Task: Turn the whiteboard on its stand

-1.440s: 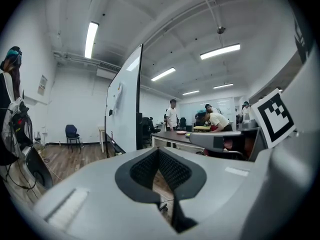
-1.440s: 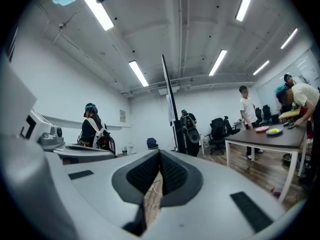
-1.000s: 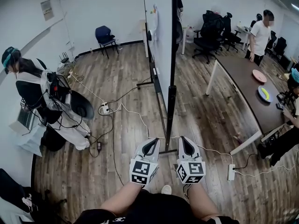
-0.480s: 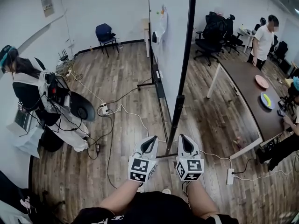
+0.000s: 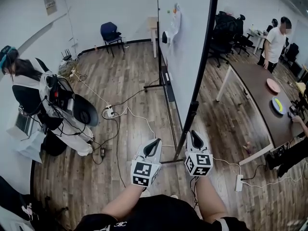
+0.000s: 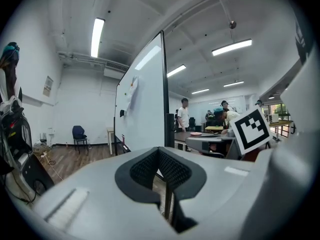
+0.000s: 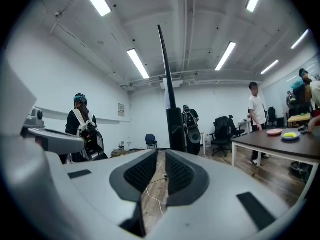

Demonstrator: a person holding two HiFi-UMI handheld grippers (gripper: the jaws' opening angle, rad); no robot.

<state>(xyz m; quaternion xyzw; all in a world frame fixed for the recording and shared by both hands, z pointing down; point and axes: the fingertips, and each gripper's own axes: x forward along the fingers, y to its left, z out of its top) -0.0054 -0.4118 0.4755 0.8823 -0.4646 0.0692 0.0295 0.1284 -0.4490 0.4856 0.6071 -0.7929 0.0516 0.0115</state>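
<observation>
The whiteboard (image 5: 185, 52) stands on its stand, nearly edge-on to me, its black side post (image 5: 202, 66) running down to a foot on the floor. In the left gripper view the white face (image 6: 140, 109) is ahead and to the left. The right gripper view looks straight at the post's edge (image 7: 175, 126). My left gripper (image 5: 155, 143) is shut and empty, left of the post's base. Just right of the post is my right gripper (image 5: 195, 134), shut and empty too, apart from it. Both point at the board.
A person with gear (image 5: 43, 95) stands at the left wall. Cables and a power strip (image 5: 107, 112) lie on the wooden floor, with another strip (image 5: 238, 179) at the right. A long table (image 5: 250, 81) with plates, office chairs (image 5: 226, 25) and a standing person (image 5: 276, 40) are at the right.
Both grippers have moved forward toward the stand's post. The whiteboard now looks nearer and sits further right in the head view, showing more of its white face.
</observation>
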